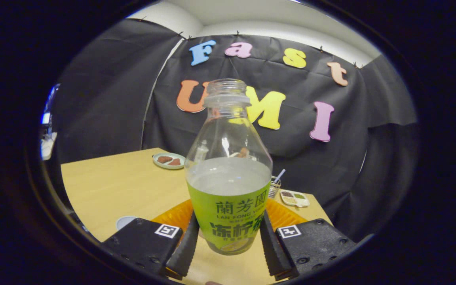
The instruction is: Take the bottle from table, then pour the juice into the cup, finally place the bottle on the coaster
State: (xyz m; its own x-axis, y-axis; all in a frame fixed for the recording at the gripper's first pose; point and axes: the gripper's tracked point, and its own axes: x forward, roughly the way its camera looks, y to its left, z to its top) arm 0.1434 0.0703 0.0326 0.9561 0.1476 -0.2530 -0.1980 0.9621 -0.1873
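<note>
**Claw clamped on the uncapped juice bottle above the desk**

The claw (228, 247) has both fingers pressed against the lower sides of the bottle (228, 174), one on each flank of its green label, so the bottle is clamped between them. The bottle stands upright in the grip, its cap off and its wide neck open at the top. Its upper half is clear plastic; a pale, cloudy juice fills it to a level just above the label.

Directly behind the bottle's base, partly hidden by it and by the fingers, lies an orange ribbed coaster (287, 215) on the wooden desk (121, 186). Whether the bottle's bottom touches the desk or hangs just above it cannot be told.

Beside the left finger block, a pale round cup (126, 221) shows only its rim at the near edge of the desk. Farther back on the desk, left of the bottle, sits a small plate (169, 160) with two brownish pieces on it. To the right of the bottle, beyond the coaster, are a wire holder with a straw (275, 185) and a small divided dish (295, 198).
</note>
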